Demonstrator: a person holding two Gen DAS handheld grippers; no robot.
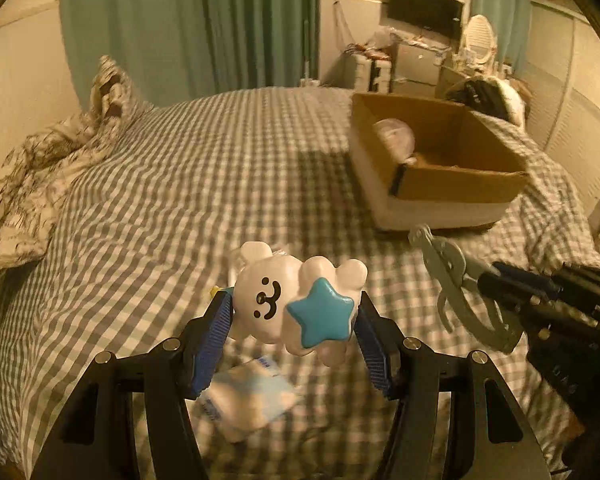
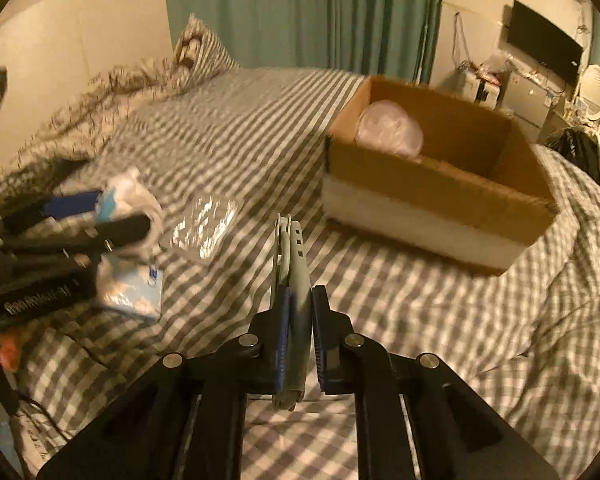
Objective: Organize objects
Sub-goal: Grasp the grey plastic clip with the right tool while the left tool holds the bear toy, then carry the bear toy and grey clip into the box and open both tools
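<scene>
My left gripper (image 1: 296,312) is shut on a white bear toy (image 1: 276,300) with a blue star, held above the checked bed; it shows blurred at the left of the right wrist view (image 2: 100,216). My right gripper (image 2: 300,312) is shut on a grey metal hand tool (image 2: 292,264), seen from the side in the left wrist view (image 1: 456,284). An open cardboard box (image 1: 460,176) sits on the bed ahead to the right (image 2: 440,184), holding a clear plastic bag (image 2: 392,128).
A tissue pack (image 1: 252,396) lies on the bed under the left gripper, also in the right wrist view (image 2: 136,288). A clear plastic wrapper (image 2: 204,228) lies nearby. Crumpled bedding (image 1: 40,168) is at the left. Furniture and a television (image 1: 424,8) stand beyond the bed.
</scene>
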